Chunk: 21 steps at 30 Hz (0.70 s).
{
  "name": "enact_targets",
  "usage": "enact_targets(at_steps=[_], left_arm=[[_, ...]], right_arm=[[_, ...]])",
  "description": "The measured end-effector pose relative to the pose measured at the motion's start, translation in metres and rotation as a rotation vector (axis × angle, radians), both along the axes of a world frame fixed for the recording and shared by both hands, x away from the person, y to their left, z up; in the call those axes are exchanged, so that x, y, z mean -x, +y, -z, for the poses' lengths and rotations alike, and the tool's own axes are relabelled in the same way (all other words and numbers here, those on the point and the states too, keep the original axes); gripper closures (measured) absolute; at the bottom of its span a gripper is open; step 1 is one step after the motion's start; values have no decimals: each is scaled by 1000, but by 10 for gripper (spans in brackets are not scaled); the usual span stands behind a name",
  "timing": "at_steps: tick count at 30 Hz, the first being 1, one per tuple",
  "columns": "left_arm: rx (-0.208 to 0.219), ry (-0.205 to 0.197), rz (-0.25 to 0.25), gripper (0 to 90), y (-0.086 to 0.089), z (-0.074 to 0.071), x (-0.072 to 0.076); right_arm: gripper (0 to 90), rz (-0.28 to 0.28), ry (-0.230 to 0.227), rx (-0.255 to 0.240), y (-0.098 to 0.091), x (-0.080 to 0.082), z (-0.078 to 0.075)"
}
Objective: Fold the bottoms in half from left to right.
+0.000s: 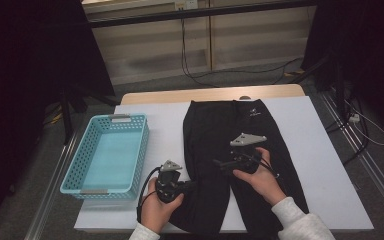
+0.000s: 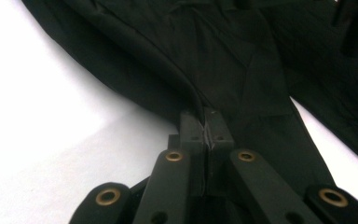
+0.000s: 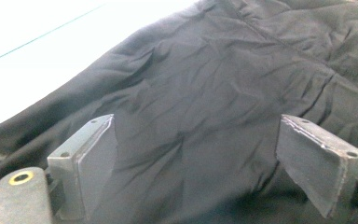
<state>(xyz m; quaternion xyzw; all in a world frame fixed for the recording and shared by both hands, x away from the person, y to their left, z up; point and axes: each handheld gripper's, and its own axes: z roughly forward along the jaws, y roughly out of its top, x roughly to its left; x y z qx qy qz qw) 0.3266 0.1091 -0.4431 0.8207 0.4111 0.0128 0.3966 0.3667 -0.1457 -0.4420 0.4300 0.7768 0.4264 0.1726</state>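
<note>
Black trousers [image 1: 230,130] lie flat on the white table [image 1: 325,155], waistband at the far end and legs toward me. My left gripper [image 1: 192,184] is at the outer edge of the left leg, low on the table. In the left gripper view its jaws [image 2: 206,125] are shut on a fold of the black trousers [image 2: 233,65]. My right gripper [image 1: 220,163] hovers over the middle of the trousers, pointing left. In the right gripper view it [image 3: 196,163] stands open, with wrinkled black cloth [image 3: 214,79] beneath and nothing pressed between the pads.
A light blue perforated basket [image 1: 75,167] stands with nothing in it at the table's left side. Bare white tabletop lies right of the trousers. Beyond the far edge are cables on the floor and dark curtains at both sides.
</note>
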Motion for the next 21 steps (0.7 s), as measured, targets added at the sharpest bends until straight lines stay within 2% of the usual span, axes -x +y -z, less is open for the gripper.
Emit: enact_targets(at_steps=[2,6,9,15,21], left_arm=[[-1,-5,3,887,-2,0,0],[-7,-18,12,888,-3,-1,1],[2,-27,7,888,-4,-2,2],[-9,-50,10,888,-6,-4,3],[9,-46,6,888,-5,-5,2]], right_arm=[[128,2,-13,13,3,-4,0],[132,12,-4,15,10,-11,2],[140,9,-1,20,16,-14,2],[146,-7,2,23,27,-21,2],[153,-13,17,11,36,-28,6]])
